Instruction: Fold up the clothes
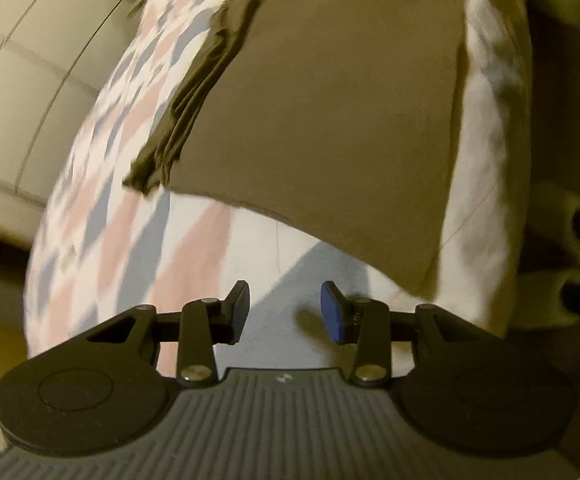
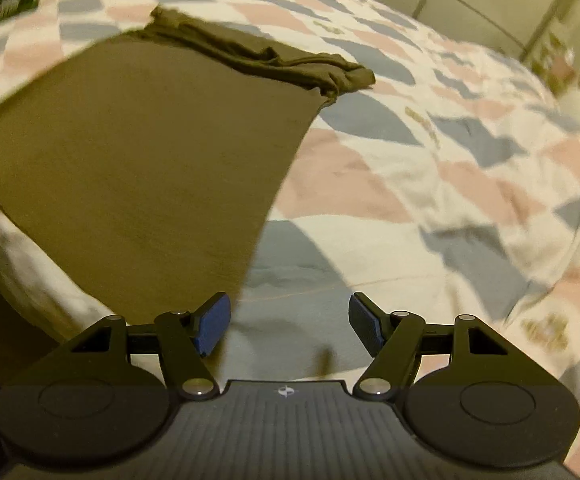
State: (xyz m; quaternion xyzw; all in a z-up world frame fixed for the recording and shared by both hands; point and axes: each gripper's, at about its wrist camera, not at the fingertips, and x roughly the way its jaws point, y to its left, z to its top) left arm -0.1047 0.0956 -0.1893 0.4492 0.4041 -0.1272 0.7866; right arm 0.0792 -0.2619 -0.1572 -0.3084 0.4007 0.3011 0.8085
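A brown garment [image 1: 313, 120] is lying flat on a bed, spread over a bedspread [image 1: 130, 240] patterned in pink, grey-blue and white patches. Its main panel is looking smooth, while one long edge is carrying a bunched, wrinkled strip of the same cloth [image 2: 274, 60].

The left gripper [image 1: 286, 312] is hovering over the near part of the bedspread, just short of the garment's near edge. Its fingers [image 1: 333, 312] are standing well apart and are gripping nothing.

The right gripper [image 2: 288, 322] is hovering at the garment's near right corner. Its fingers [image 2: 212, 326] are spread wide and are holding nothing; the left one is lying over the brown cloth's edge in this view, though whether it is touching cannot be told.

Pale cupboard panels [image 1: 30, 80] are showing beyond the bed.
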